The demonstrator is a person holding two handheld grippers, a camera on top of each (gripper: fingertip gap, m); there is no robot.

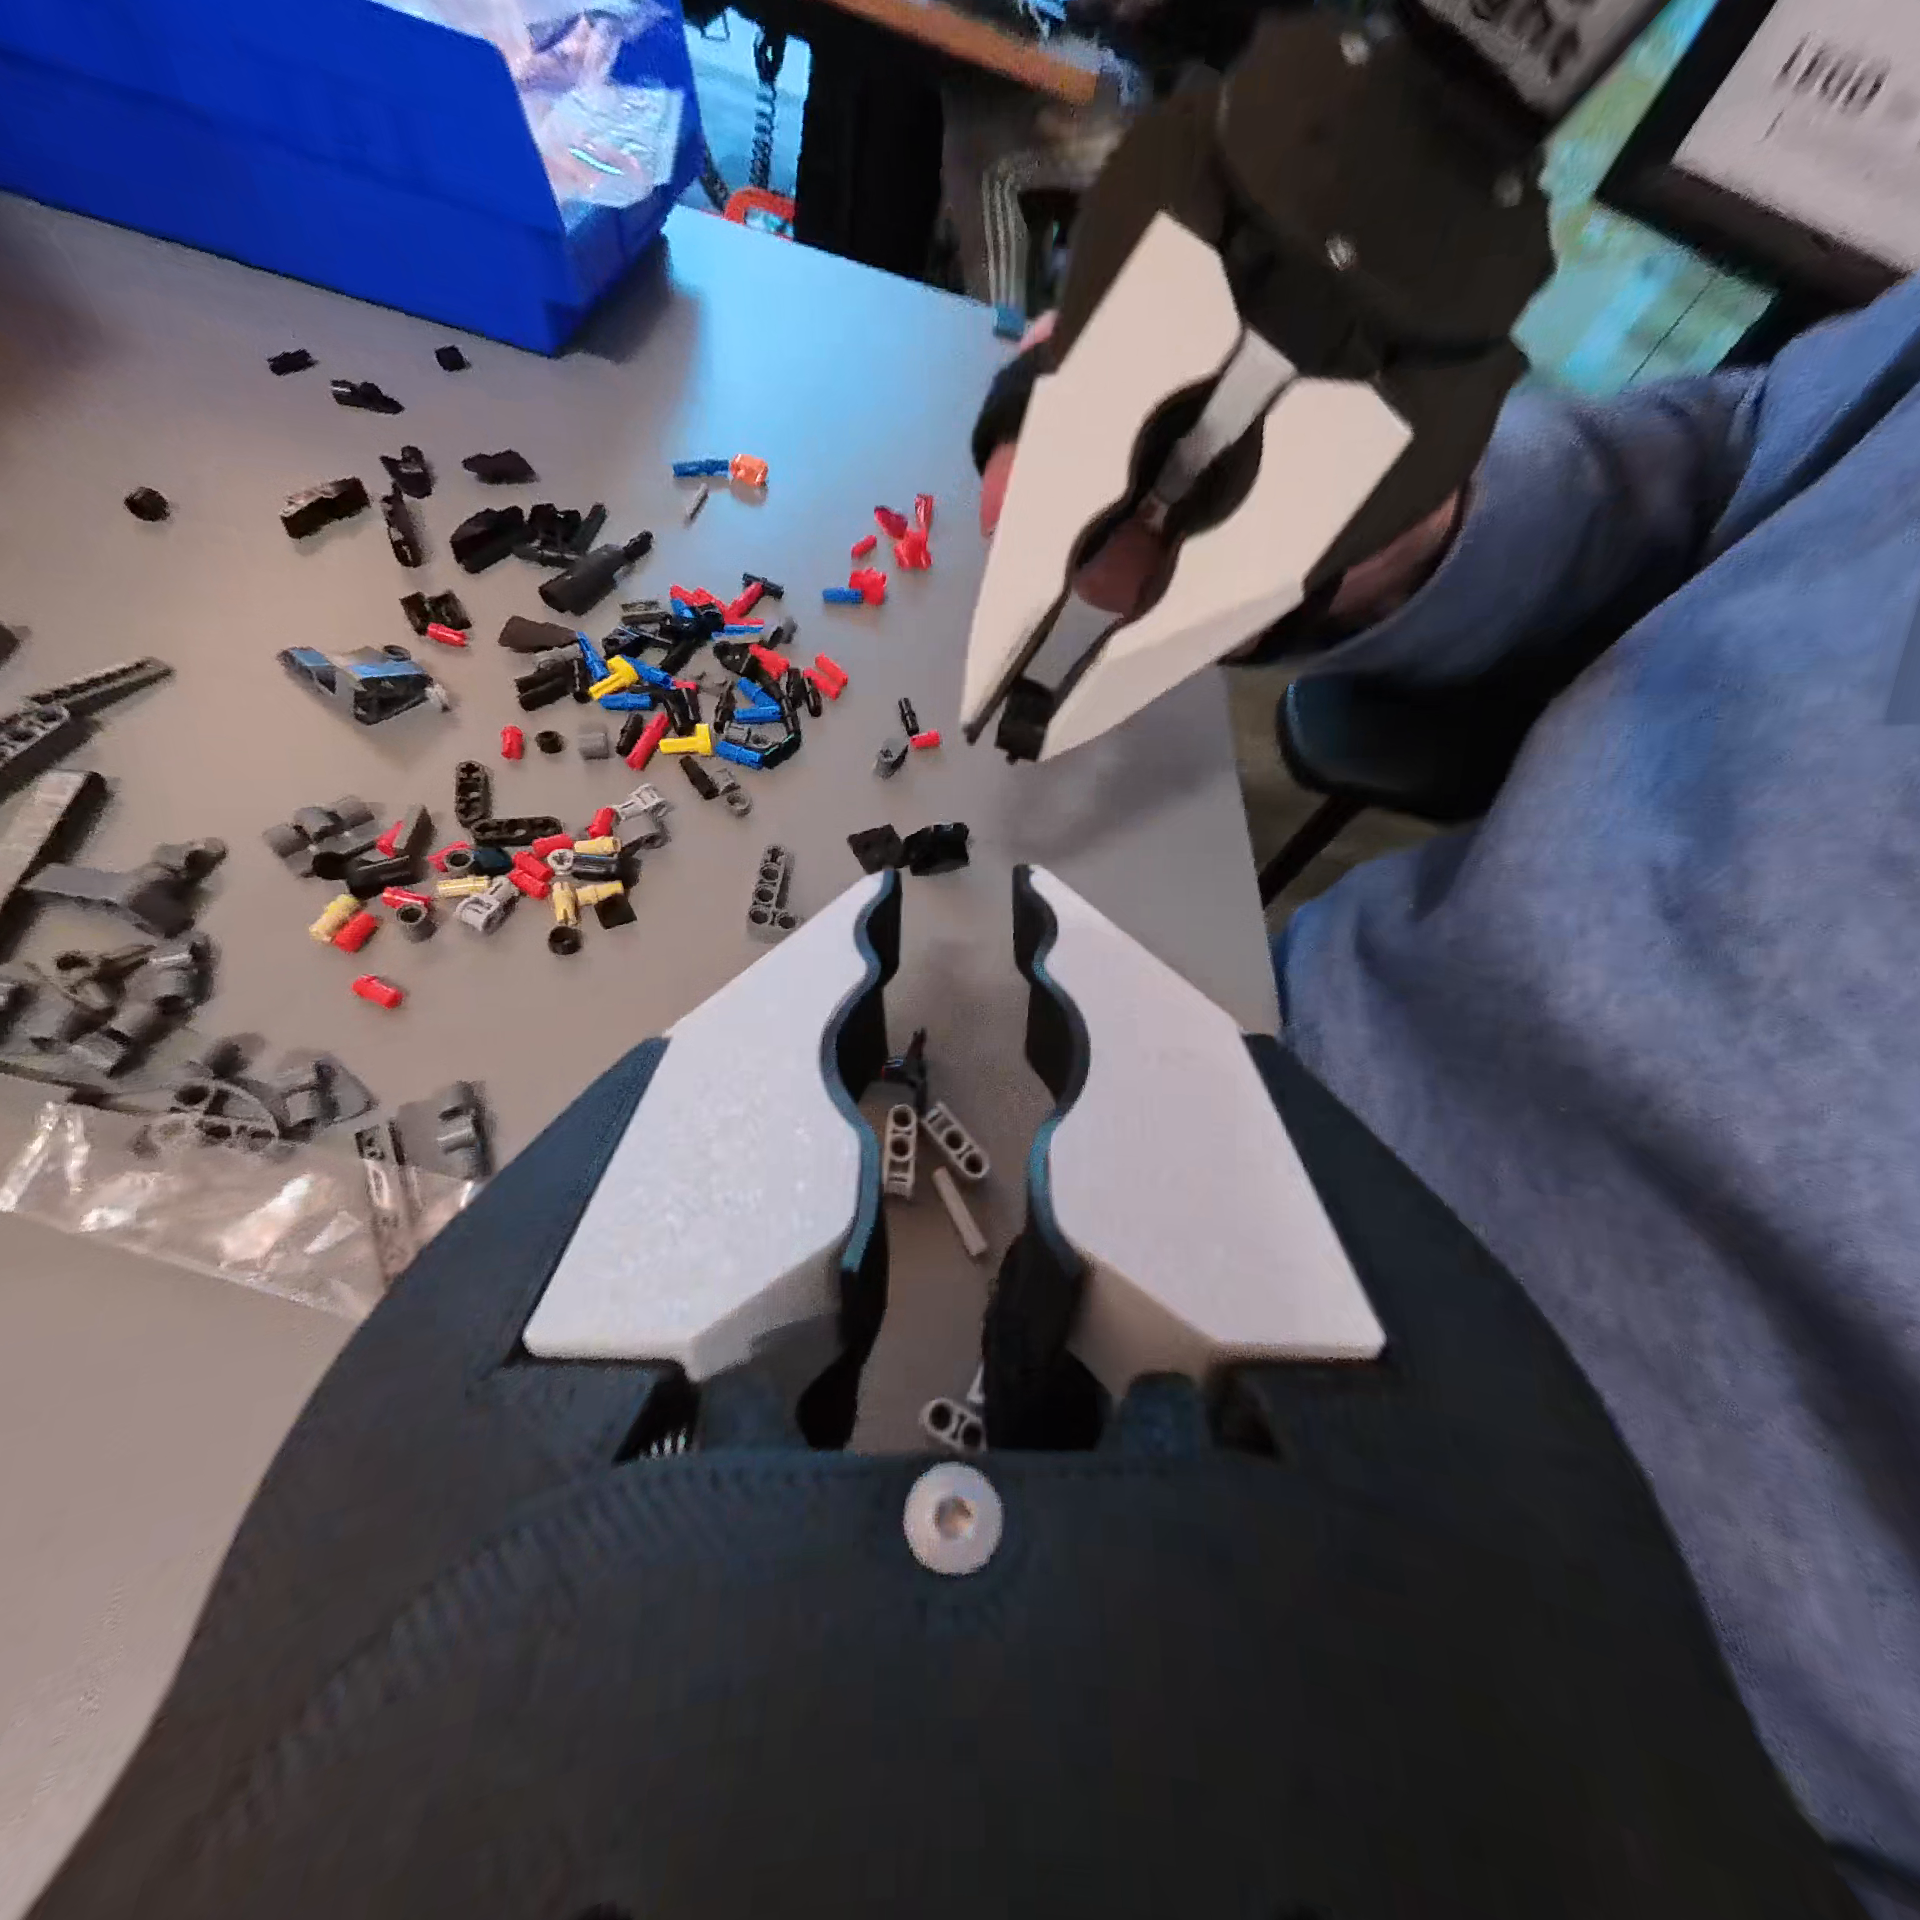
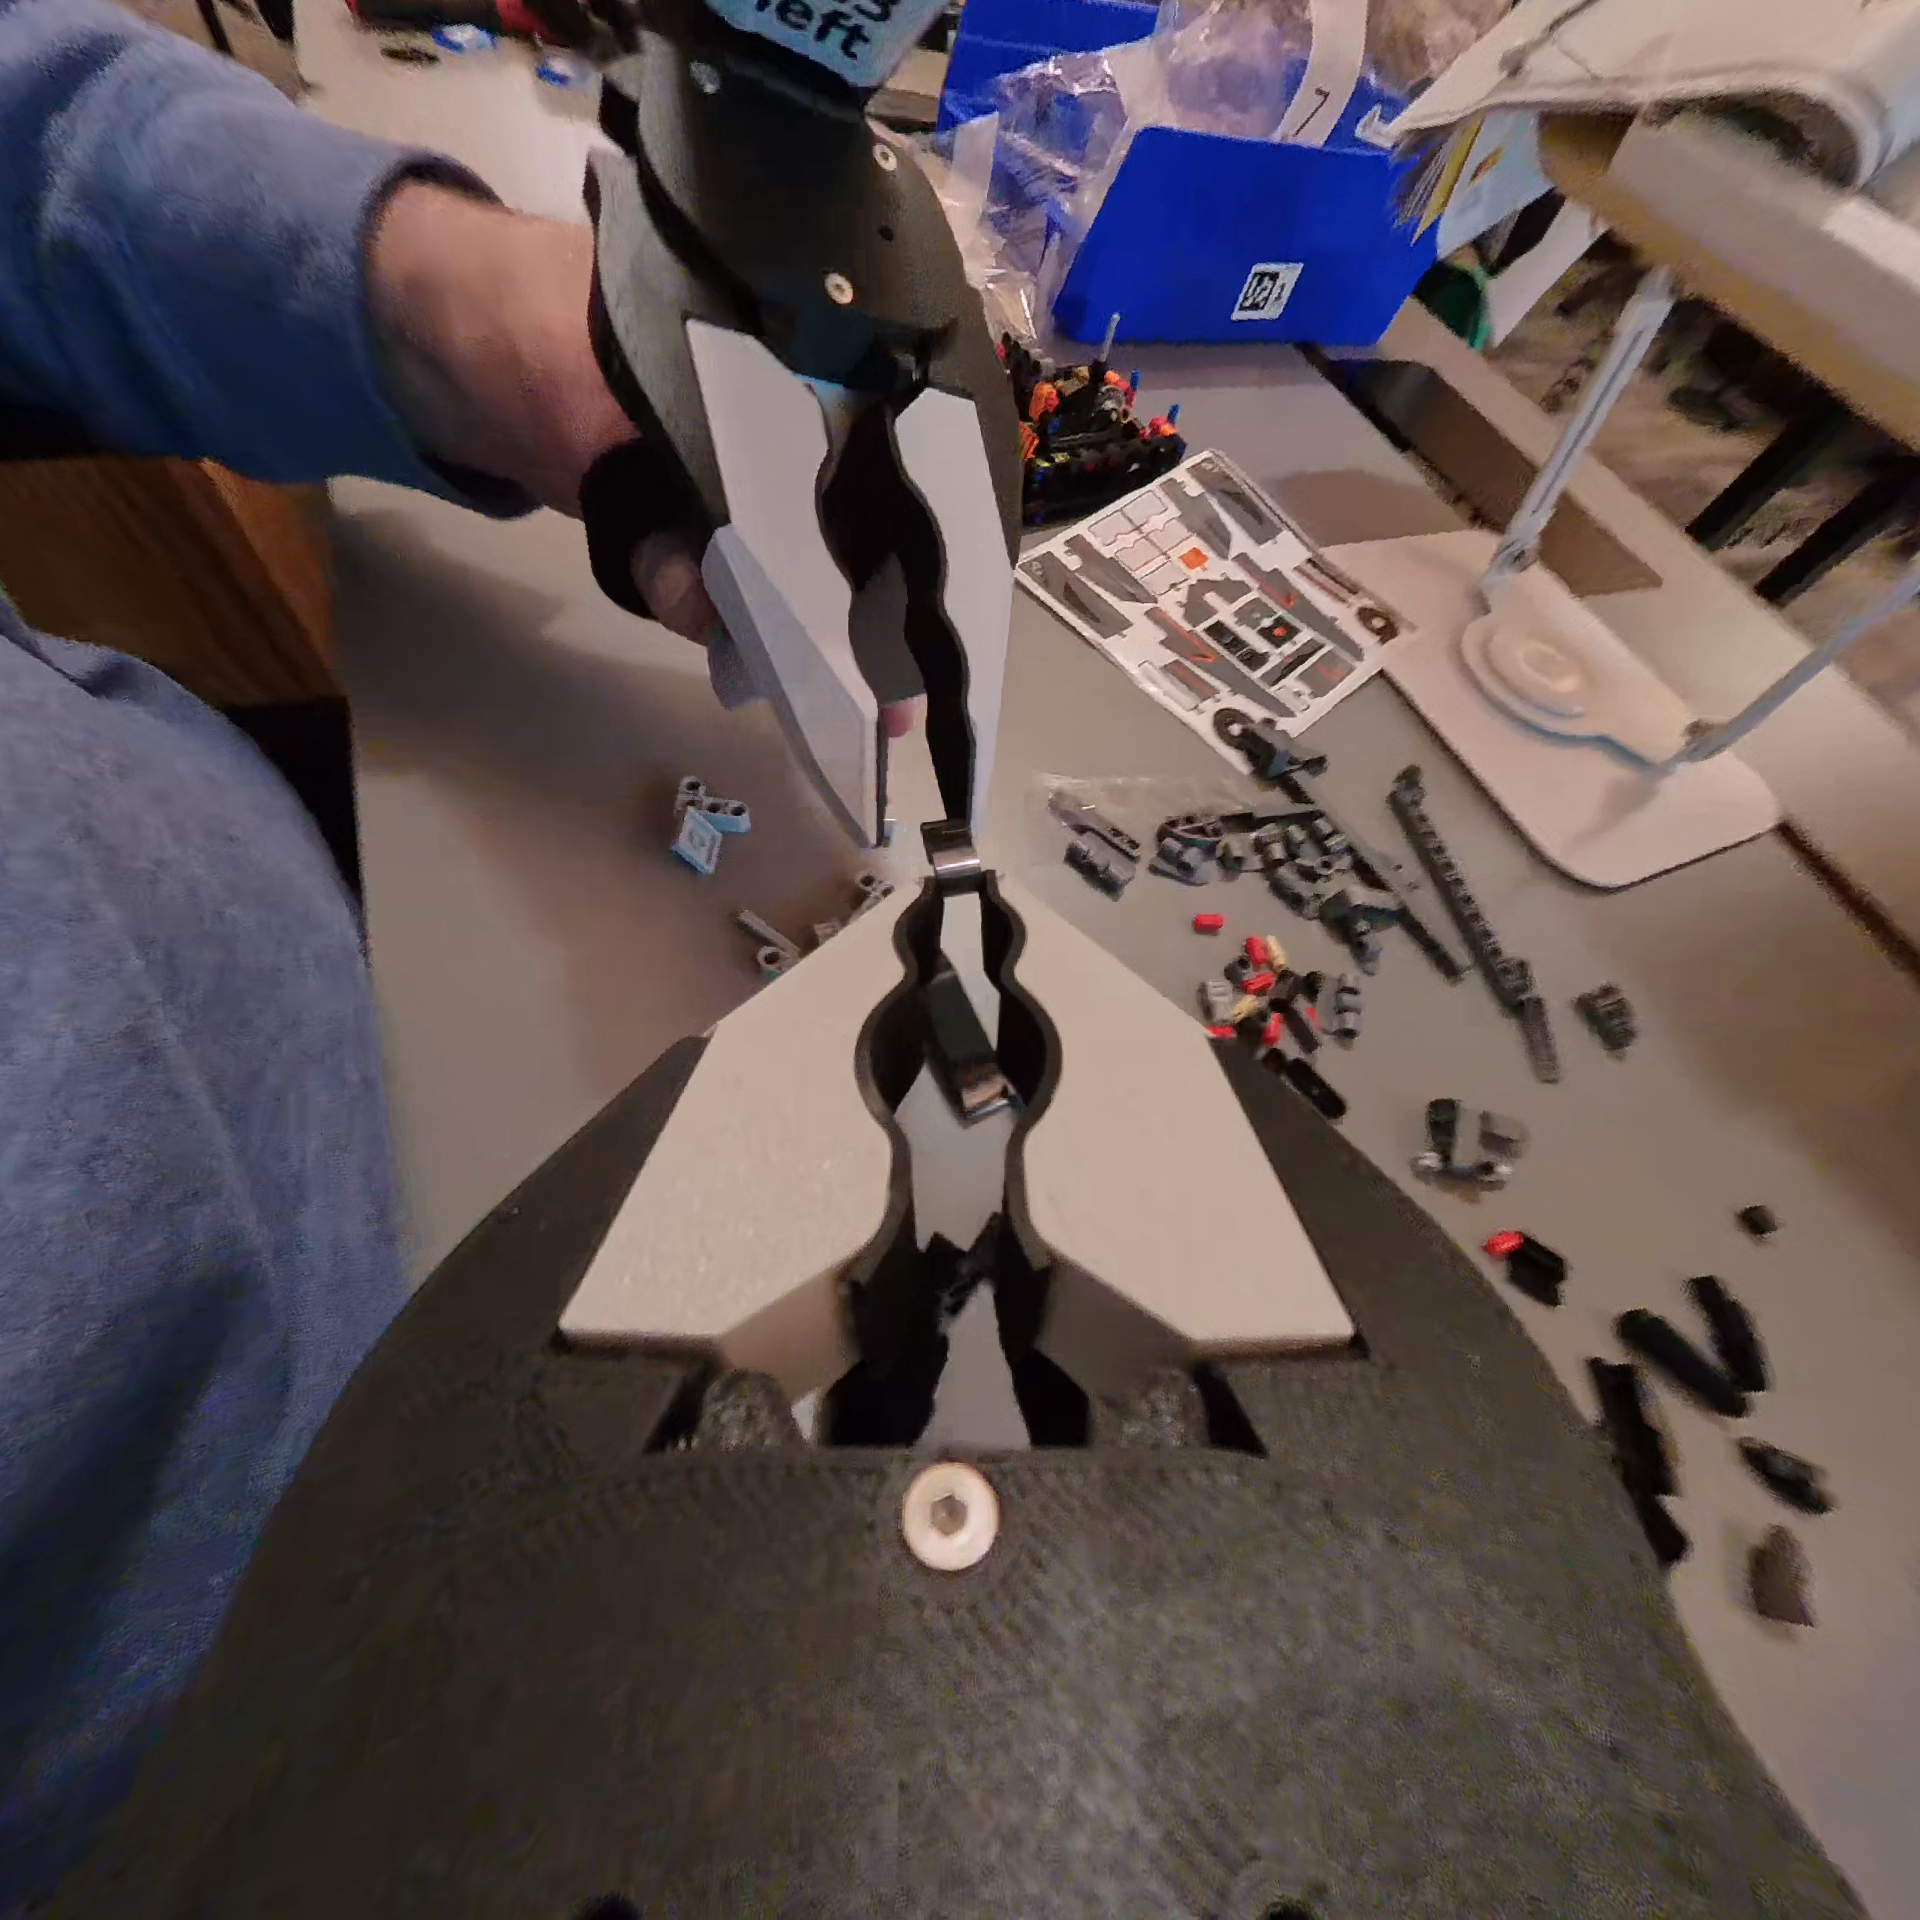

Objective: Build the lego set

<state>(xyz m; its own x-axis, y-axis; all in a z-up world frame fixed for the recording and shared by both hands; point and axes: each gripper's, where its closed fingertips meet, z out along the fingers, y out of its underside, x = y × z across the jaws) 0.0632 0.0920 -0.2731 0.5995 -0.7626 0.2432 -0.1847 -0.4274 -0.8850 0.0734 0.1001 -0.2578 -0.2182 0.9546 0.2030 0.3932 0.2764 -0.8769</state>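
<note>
Many loose Lego pieces [image 1: 675,686], black, red, blue, yellow and grey, lie scattered on the grey table [image 1: 810,343]. My left gripper [image 1: 956,883] is open and empty, low over the table near its edge, with small grey pieces [image 1: 925,1143] on the table between its fingers. My right gripper [image 1: 1013,729] hangs just beyond it, shut on a small black piece [image 1: 1021,715]. In the right wrist view my right gripper [image 2: 958,894] pinches that black piece [image 2: 951,854] at its tips. The left gripper [image 2: 920,821] points down right beside it. Another black piece [image 2: 966,1055] shows through the gap.
A blue bin [image 1: 312,156] with plastic bags stands at the table's back. A sticker sheet [image 2: 1205,592], a partly built model [image 2: 1091,426] and a white lamp base [image 2: 1579,707] lie farther off. A clear bag [image 1: 208,1216] of grey parts lies at left. The person's blue sleeve [image 1: 1610,883] borders the edge. The grippers are tip to tip, or close to it. Both grippers' tips are roughly 35 cm from the partly built model [image 2: 1091,426].
</note>
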